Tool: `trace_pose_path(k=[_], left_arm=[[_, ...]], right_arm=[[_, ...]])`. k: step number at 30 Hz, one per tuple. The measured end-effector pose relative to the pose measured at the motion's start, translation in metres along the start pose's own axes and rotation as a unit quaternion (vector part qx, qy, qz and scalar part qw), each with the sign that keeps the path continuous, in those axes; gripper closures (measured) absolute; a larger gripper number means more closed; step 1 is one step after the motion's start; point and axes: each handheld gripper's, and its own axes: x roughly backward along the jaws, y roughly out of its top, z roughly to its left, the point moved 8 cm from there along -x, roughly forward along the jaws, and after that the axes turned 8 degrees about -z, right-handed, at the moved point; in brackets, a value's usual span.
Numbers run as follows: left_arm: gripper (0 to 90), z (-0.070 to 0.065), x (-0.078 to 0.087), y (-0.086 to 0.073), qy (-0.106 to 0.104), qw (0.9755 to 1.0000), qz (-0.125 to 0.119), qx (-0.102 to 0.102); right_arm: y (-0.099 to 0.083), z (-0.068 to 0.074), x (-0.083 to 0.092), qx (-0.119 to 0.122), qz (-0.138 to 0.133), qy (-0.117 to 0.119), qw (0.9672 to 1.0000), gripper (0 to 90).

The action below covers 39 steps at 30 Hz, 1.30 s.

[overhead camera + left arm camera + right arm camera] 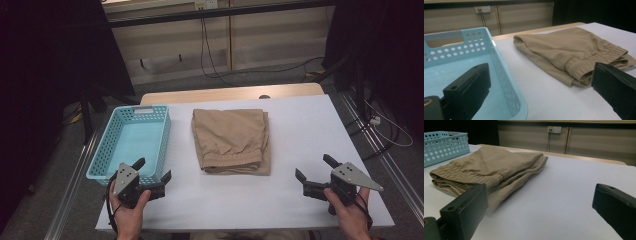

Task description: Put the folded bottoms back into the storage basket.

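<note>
Folded tan shorts [231, 140] with an elastic waistband lie in the middle of the white table [300, 125]. A light blue perforated basket [132, 140] stands to their left, with nothing inside. My left gripper [152, 170] hovers at the basket's near right corner, open, with nothing between its jaws. My right gripper [315, 167] is held near the table's front right, open as well, aimed toward the shorts. In the left gripper view the basket [506, 82] rim sits between the jaws and the shorts [574, 50] lie to the right. The shorts [491, 167] lie ahead left in the right gripper view.
The table's far edge shows a wooden strip [230, 93]. Cables [210, 55] trail over the floor behind it, beside a dark stand [350, 65] at the right. An aluminium rail [75, 180] runs along the table's left side. Bare white surface spreads right of the shorts.
</note>
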Motion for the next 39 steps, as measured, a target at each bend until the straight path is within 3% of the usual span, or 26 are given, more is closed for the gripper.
trace_pose_path(k=[7,8,9,13,18,22,27,28,39], left_arm=[[3.0,-0.006,-0.005,0.0,-0.014,0.9999,0.01,-0.004],[3.8,-0.009,-0.006,-0.001,-0.03,0.9994,0.017,0.005],[4.8,-0.009,-0.007,-0.001,-0.031,0.9993,0.019,0.008],[4.8,-0.009,-0.01,0.001,-0.025,0.9995,0.019,0.001],[4.8,-0.014,-0.014,0.005,-0.024,0.9995,0.02,0.006],[4.9,-0.019,-0.018,0.008,-0.036,0.9991,0.02,0.008],[5.7,-0.022,-0.022,0.008,-0.037,0.9991,0.021,0.0],[6.0,-0.024,-0.024,0.008,-0.041,0.9988,0.025,-0.01],[6.2,-0.039,-0.041,0.006,-0.077,0.9959,0.047,-0.005]], right_arm=[[-0.001,0.0,0.002,-0.002,0.002,0.003,1.0,0.4],[-0.001,0.0,0.002,-0.001,0.0,0.003,1.0,0.7],[0.0,-0.001,0.002,-0.001,-0.001,0.004,1.0,0.8],[-0.002,-0.001,0.0,-0.007,0.002,0.009,0.9999,0.8],[-0.002,-0.001,0.0,-0.002,0.002,0.008,1.0,0.8],[-0.002,-0.001,0.001,-0.004,0.002,0.005,1.0,0.9],[-0.001,0.0,0.003,-0.002,0.0,0.004,1.0,0.9],[0.0,0.001,0.003,0.002,-0.002,0.005,1.0,1.0],[-0.001,0.004,0.0,0.002,-0.002,0.012,0.9999,1.0]])
